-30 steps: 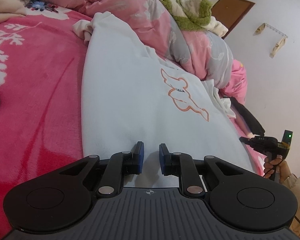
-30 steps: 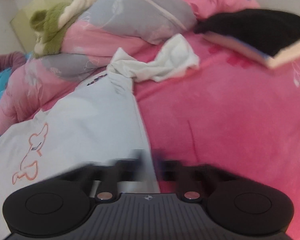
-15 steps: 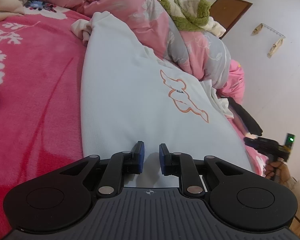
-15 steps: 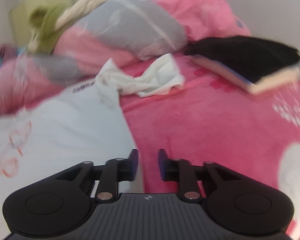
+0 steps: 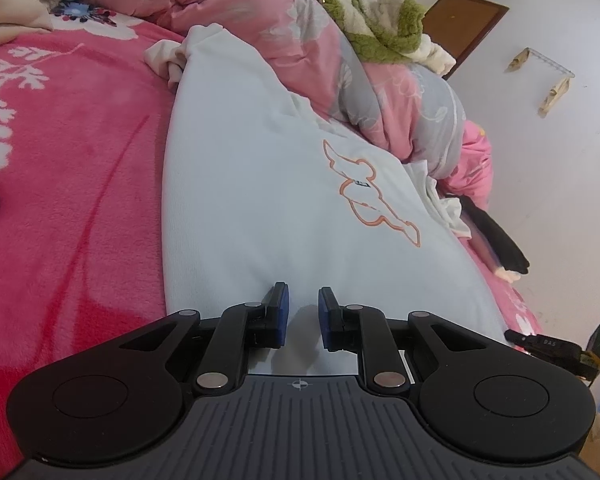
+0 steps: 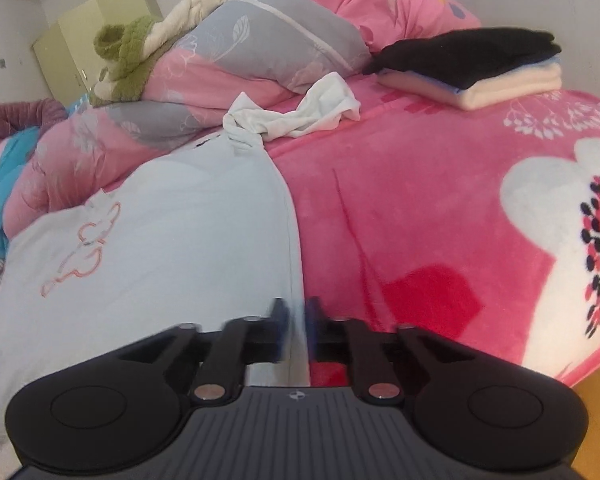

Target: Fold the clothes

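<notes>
Pale shirt spread on pink blanket (orange outline print)

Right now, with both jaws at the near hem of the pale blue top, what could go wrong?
1. The left gripper shows a gap over the pale blue top; it may lift nothing.
2. The right gripper, just closed, sits at the hem corner beside the pink blanket and could pinch that too.

shirt: pale blue, orange outline print, spread flat on the pink blanket
sleeve: white, crumpled at shirt's far corner, on blanket
</notes>
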A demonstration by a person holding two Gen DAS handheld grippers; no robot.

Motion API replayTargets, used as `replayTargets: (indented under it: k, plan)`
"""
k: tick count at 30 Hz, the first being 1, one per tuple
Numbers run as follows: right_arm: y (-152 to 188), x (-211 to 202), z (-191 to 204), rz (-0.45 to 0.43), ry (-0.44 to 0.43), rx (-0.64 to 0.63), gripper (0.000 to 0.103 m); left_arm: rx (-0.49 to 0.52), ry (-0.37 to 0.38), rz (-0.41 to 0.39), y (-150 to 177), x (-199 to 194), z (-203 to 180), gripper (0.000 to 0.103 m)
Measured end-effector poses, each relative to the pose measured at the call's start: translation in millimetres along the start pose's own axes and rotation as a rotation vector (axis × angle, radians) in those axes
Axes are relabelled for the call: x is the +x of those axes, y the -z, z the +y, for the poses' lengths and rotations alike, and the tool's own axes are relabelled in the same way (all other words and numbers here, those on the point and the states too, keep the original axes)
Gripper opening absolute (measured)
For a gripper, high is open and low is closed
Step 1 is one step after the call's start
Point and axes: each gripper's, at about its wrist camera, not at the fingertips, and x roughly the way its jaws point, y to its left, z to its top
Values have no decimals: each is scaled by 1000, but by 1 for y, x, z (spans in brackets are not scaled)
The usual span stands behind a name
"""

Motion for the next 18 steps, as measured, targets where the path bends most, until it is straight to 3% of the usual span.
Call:
replayTargets:
  k: [4, 9, 18]
  plan:
    - [7, 2, 9, -32, 72, -87, 0, 7, -6, -4, 1, 0, -1, 18]
    - [12, 5, 2, -51, 61, -40, 0, 3, -21, -5, -1, -8, -2, 18]
    - [17, 5, -10, -78, 25, 62, 1, -29, -105, -82, -8, -37, 8, 21]
